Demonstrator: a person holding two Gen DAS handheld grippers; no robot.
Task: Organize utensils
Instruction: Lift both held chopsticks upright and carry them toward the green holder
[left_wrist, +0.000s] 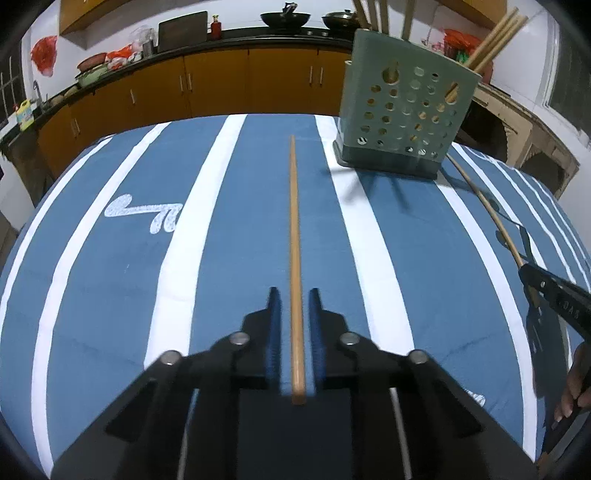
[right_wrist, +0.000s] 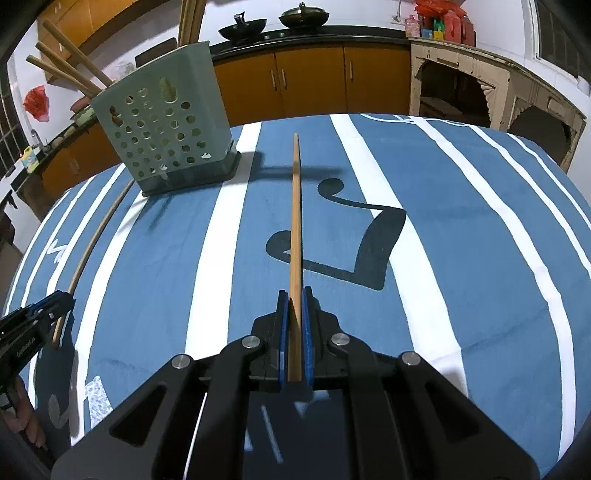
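The left tongs (left_wrist: 293, 295) stand released, their blue pads parted with a chopstick (left_wrist: 294, 236) running straight up the gap toward twelve o'clock. A sliver of space shows on either side of the wood, so the pads are not pressing it. Its near end sits back between the fingers and its tip points out over the blue striped cloth (left_wrist: 240, 240) covering the tabletop.

The right tongs (right_wrist: 294, 295) are clenched on a second chopstick (right_wrist: 295, 206), the pads tight against the shaft. It juts out toward twelve o'clock above the cloth, casting a shadow near its tip.

Only the right view shows the dark curled figure (right_wrist: 351, 240) printed on the cloth under that chopstick. It also shows the left tongs from the side at nine o'clock, with the first chopstick sweeping from them up toward the holder (right_wrist: 166, 129). Only the left view shows the white scroll motif (left_wrist: 144, 214) at ten o'clock.

The green perforated holder (left_wrist: 402, 110) stands upright on the cloth at one o'clock from the left tongs and eleven o'clock from the right. More chopsticks (left_wrist: 495, 40) lean out of its top. A hand (left_wrist: 576, 387) grips the right tool at the left view's four o'clock edge.
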